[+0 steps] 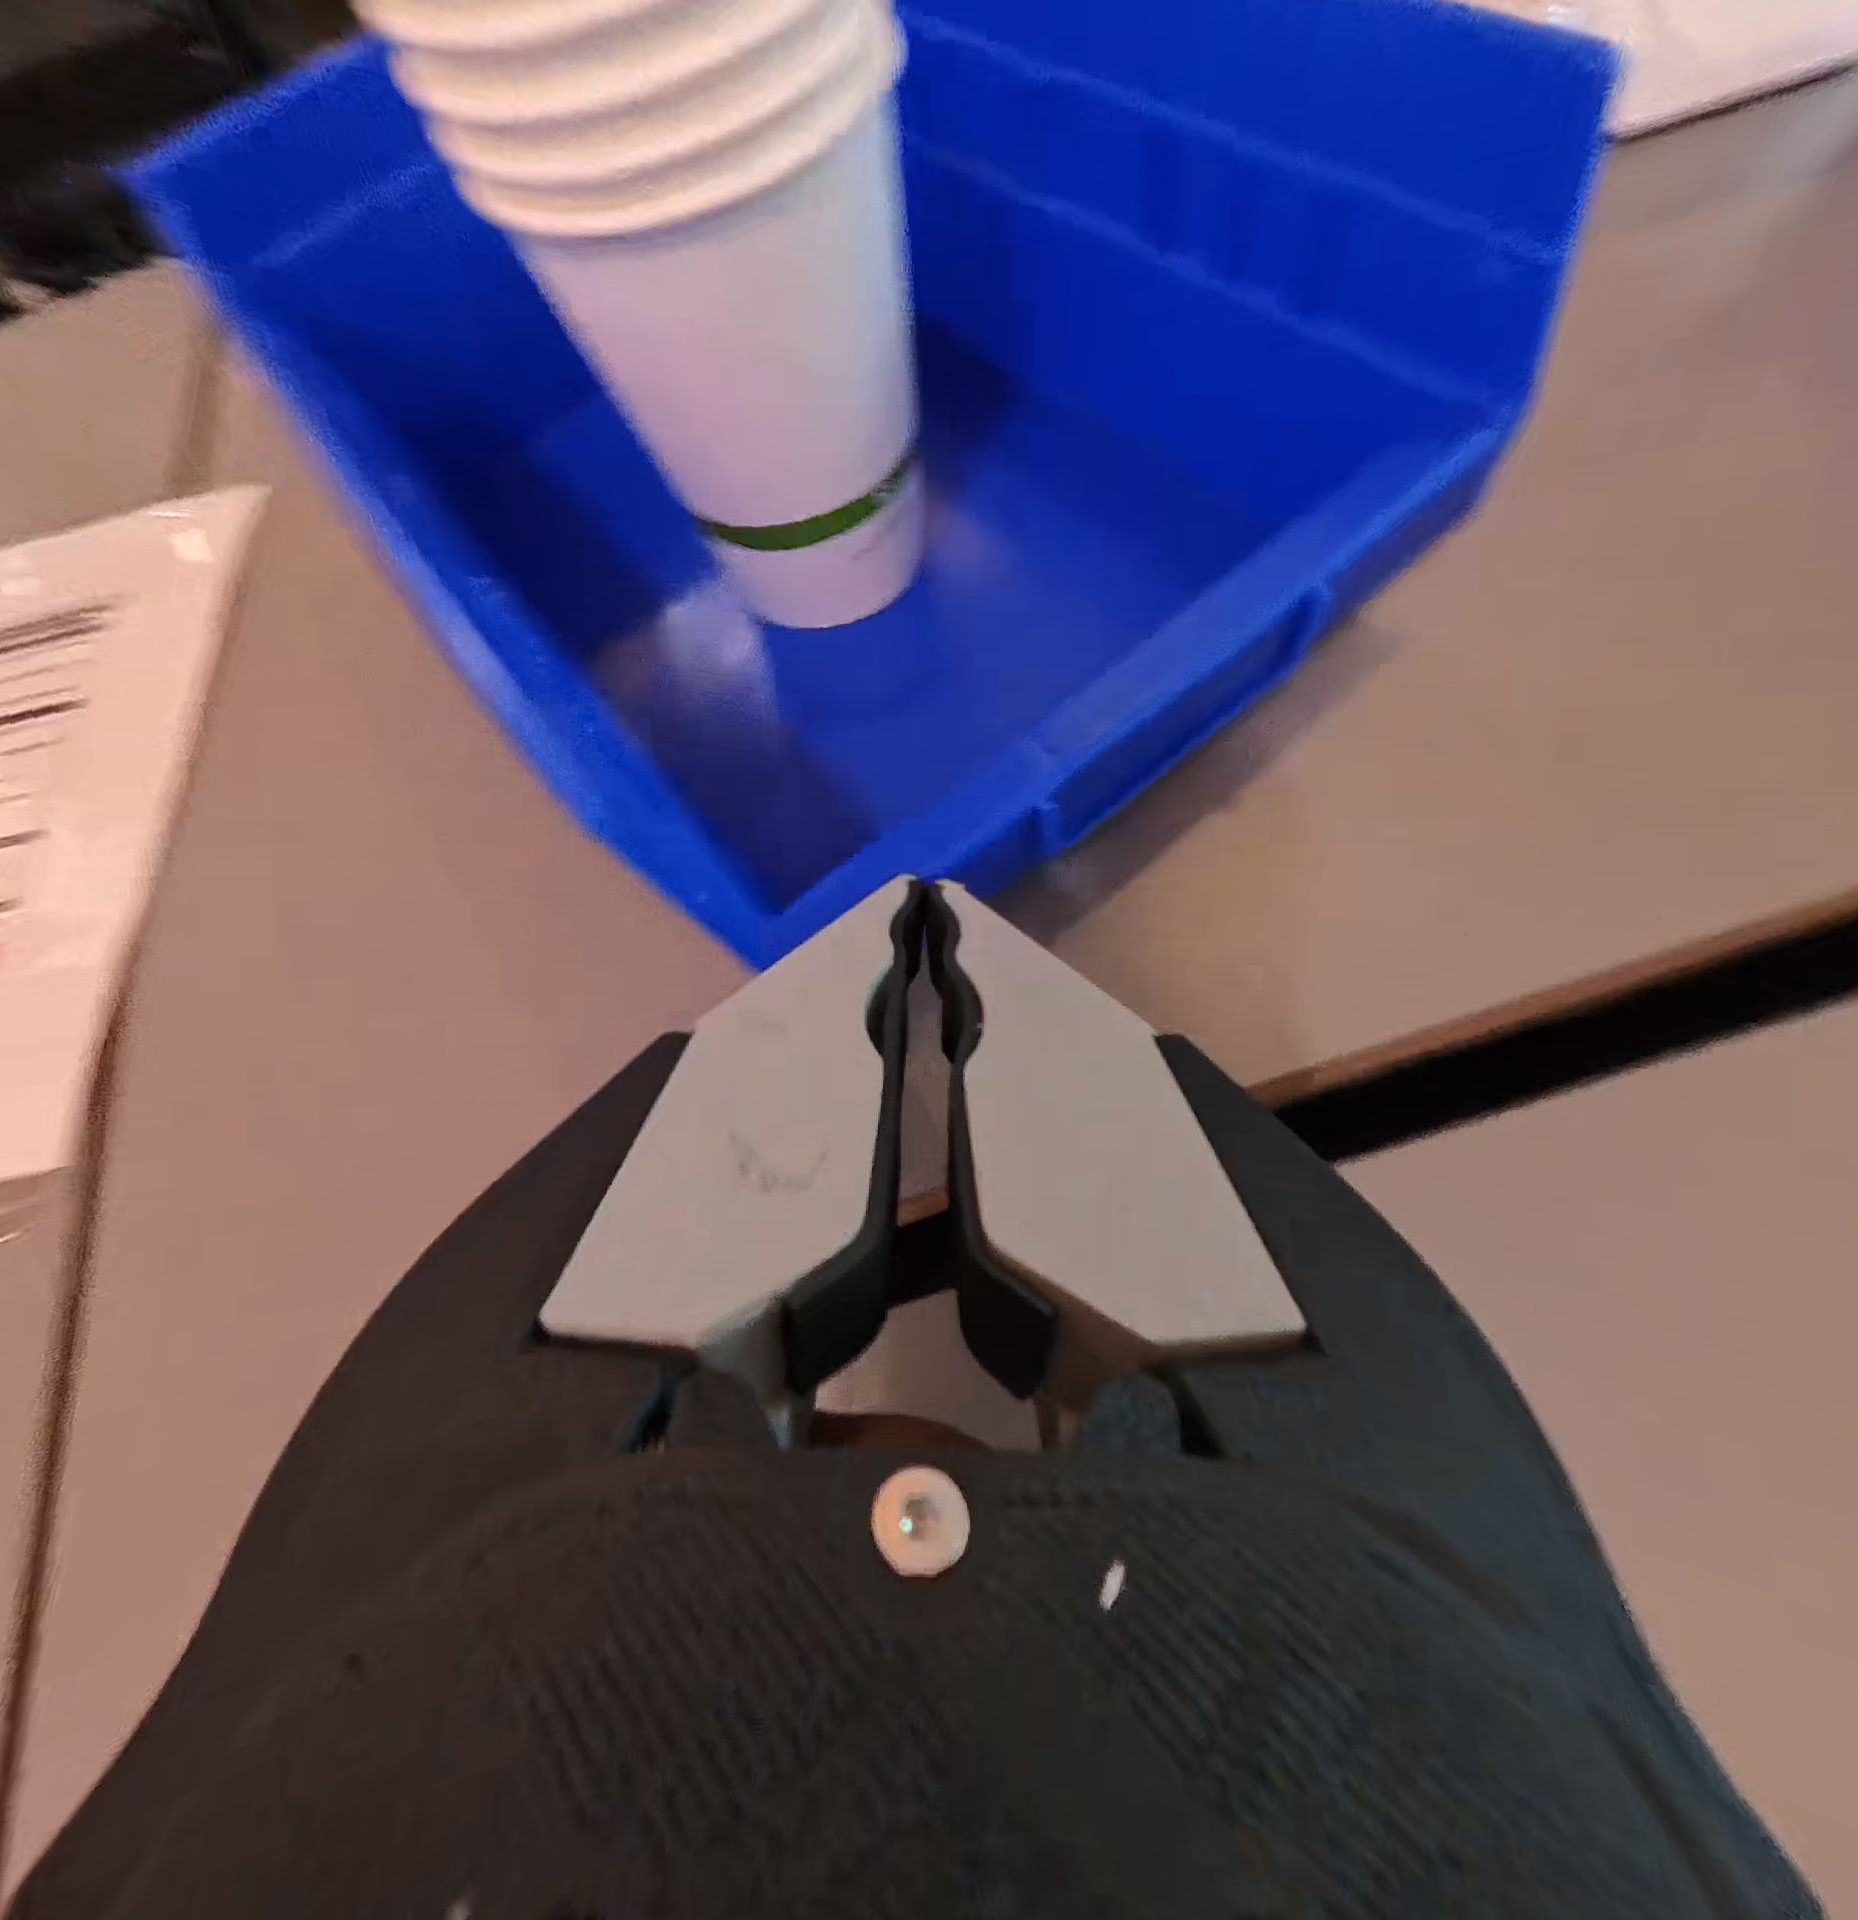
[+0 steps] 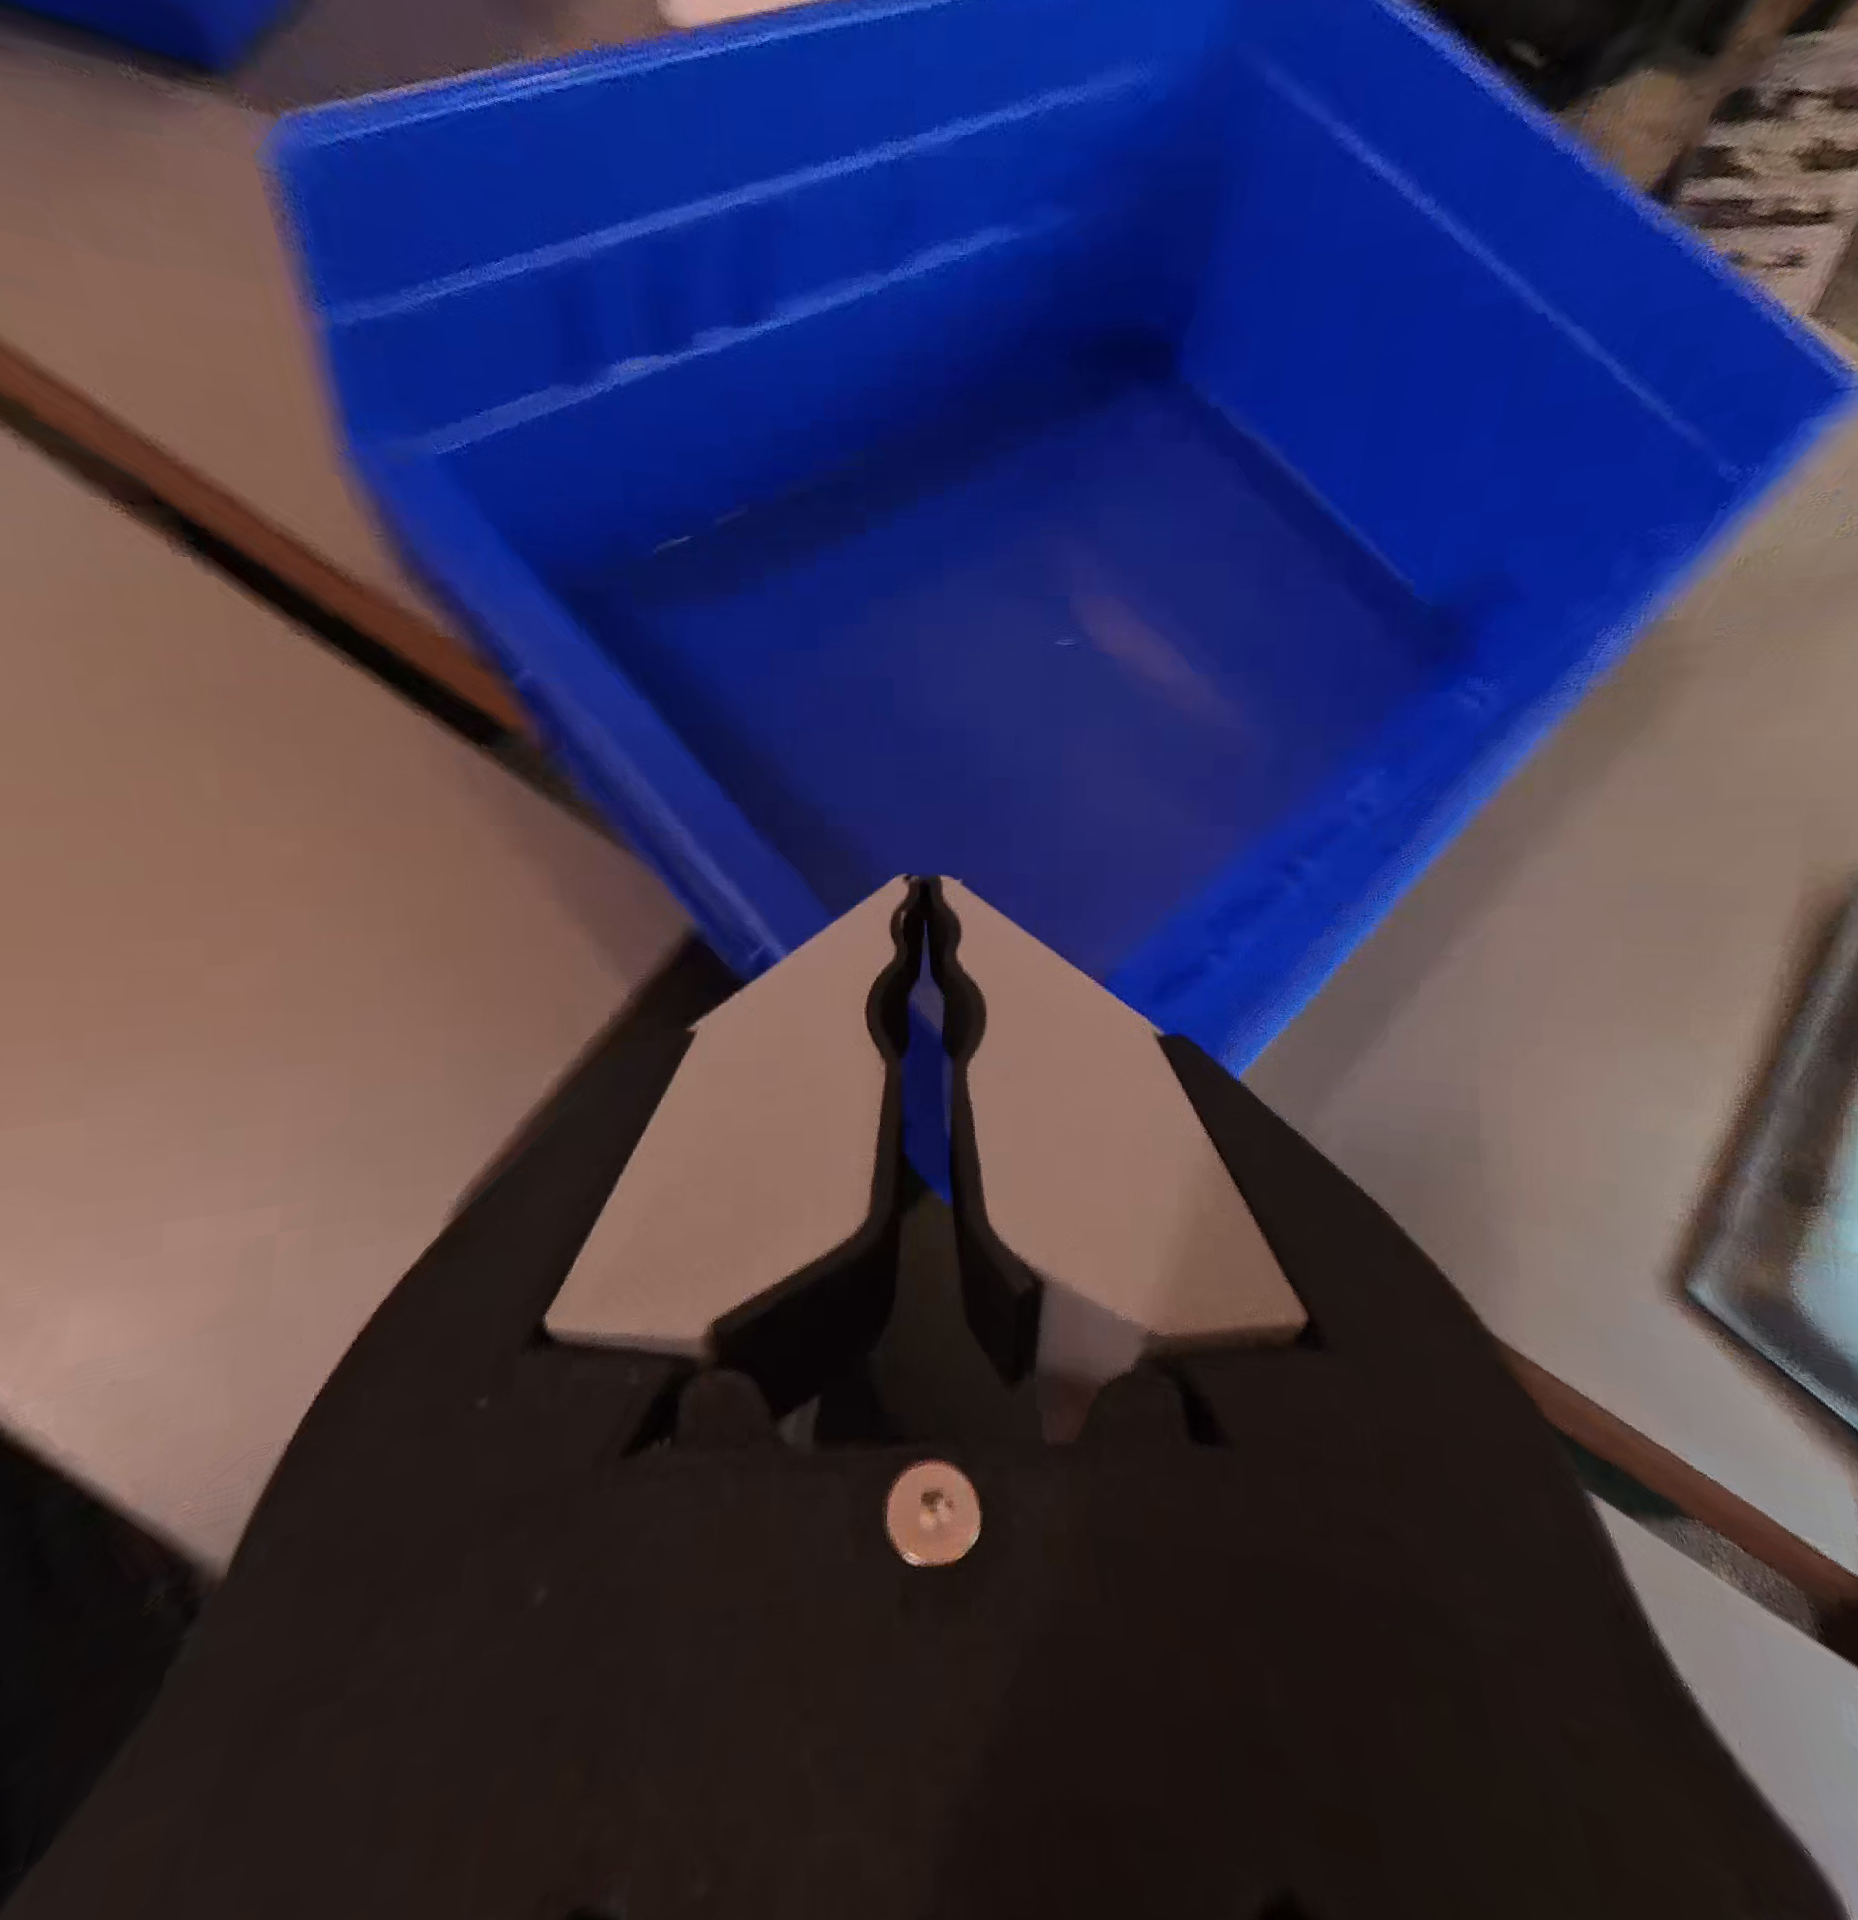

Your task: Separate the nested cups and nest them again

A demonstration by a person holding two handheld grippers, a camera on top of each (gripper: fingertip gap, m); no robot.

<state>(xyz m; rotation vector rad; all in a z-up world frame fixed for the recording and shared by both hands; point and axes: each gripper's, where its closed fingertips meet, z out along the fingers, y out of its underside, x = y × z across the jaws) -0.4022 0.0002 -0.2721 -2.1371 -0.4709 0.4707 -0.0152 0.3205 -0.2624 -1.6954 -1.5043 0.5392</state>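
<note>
A stack of several nested white paper cups (image 1: 738, 312) with a green band near the base stands upright inside a blue plastic bin (image 1: 1268, 343). My left gripper (image 1: 923, 891) is shut and empty, its tips at the bin's near corner, short of the cups. In the right wrist view a second blue bin (image 2: 696, 260) holds nothing. My right gripper (image 2: 923, 888) is shut and empty, its tips over that bin's near corner. The top of the cup stack is cut off by the frame edge.
Both bins sit on grey tables (image 1: 405, 831) with a dark gap (image 1: 1590, 1039) between tabletops. A white printed sheet (image 1: 52, 810) lies at the left. A shiny dark flat object (image 2: 1808, 1195) lies at the right of the empty bin. Another blue bin corner (image 2: 177, 26) shows far left. The tips of one gripper are about 50 centimetres away from the tips of the other.
</note>
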